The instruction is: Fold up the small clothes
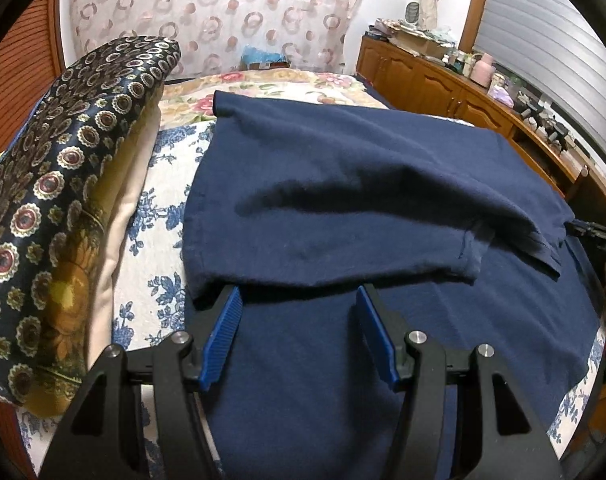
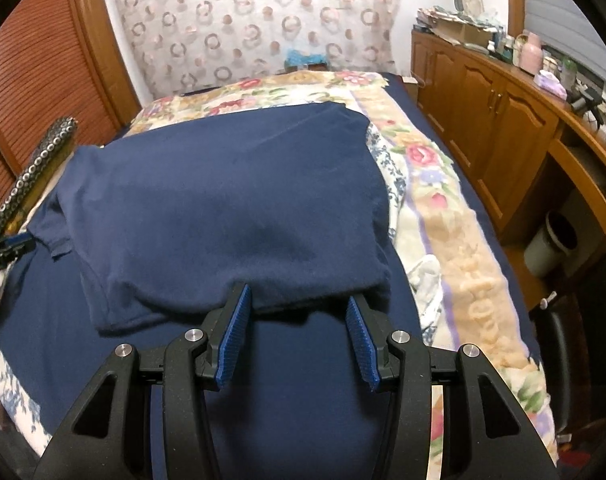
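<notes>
A navy blue garment lies on the bed, its far part folded over toward me so a doubled layer rests on the flat lower layer. It also shows in the right wrist view. My left gripper is open, its blue pads just in front of the folded edge near its left corner, holding nothing. My right gripper is open at the folded edge near its right side, also empty. The right gripper's tip shows at the right edge of the left wrist view.
A dark patterned cushion lies left of the garment. A floral blanket covers the bed's right side. A wooden cabinet with clutter on top runs along the right wall. A white bin stands on the floor.
</notes>
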`<state>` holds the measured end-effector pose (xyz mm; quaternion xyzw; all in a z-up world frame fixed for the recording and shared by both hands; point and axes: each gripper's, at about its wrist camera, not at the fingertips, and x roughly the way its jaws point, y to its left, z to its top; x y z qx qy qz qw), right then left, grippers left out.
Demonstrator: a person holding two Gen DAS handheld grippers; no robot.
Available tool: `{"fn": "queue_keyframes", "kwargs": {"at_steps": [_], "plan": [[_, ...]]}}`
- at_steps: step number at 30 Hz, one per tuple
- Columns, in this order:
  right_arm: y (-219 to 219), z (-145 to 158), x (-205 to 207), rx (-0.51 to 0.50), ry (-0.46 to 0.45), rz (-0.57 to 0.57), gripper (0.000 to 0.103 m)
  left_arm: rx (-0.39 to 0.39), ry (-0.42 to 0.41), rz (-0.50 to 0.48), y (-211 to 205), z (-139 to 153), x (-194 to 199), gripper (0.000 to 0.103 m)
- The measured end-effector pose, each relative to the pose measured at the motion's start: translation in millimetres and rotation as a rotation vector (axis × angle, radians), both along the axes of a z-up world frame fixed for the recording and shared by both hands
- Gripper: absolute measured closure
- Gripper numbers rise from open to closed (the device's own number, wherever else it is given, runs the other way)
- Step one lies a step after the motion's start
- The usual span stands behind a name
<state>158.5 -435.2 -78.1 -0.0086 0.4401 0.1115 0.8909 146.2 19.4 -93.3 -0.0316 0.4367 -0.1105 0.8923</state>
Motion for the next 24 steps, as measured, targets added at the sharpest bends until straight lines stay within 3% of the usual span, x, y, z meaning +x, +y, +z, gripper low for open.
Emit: {"fn": "queue_keyframes", "kwargs": {"at_steps": [13,21,24], "plan": [[8,-5,-1,-0.058,-0.02,-0.002,0.054,-0.089,0.021,0.042,4,6,18,0.045],[11,-5,0,-0.052,-0.009,-0.006,0.054,-0.067,0.026,0.061,7,5,26,0.091],[9,-2,1,-0.017,-0.016,-0.004,0.06,-0.056,0.012,0.059,7,6,22,0.1]]}}
